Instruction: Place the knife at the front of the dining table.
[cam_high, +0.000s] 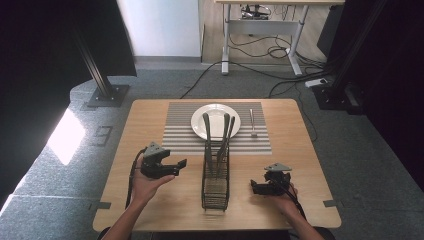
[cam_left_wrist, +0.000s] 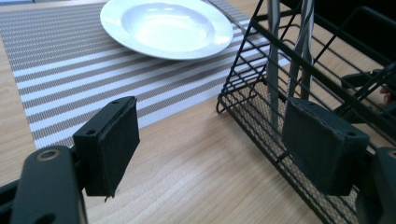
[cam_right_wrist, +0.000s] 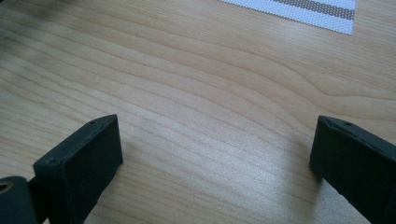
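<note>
The wire rack (cam_high: 216, 175) stands upright on the near middle of the wooden table (cam_high: 150, 200), between the two grippers, its far end touching the near edge of the striped placemat (cam_high: 180, 125). It is a black mesh caddy, and three grey utensils (cam_high: 226, 131) stand in it, their handles leaning toward the far side so that they overlap the plate in the high view. The table is the largest thing here, light wood with rounded corners. The placemat lies on its far middle, striped grey and white. A white plate (cam_high: 215, 117) sits on the mat's far centre, and a single piece of cutlery (cam_high: 252, 122) lies on the mat just right of the plate, apart from it. The left gripper (cam_high: 177, 165) is held left of the rack, jaws spread wide and empty; in the left gripper view the rack's mesh wall (cam_left_wrist: 299, 107) is close beside one jaw. The right gripper (cam_high: 257, 187) is held near the table's right near corner, right of the rack, jaws likewise spread wide over bare wood, holding nothing.
</note>
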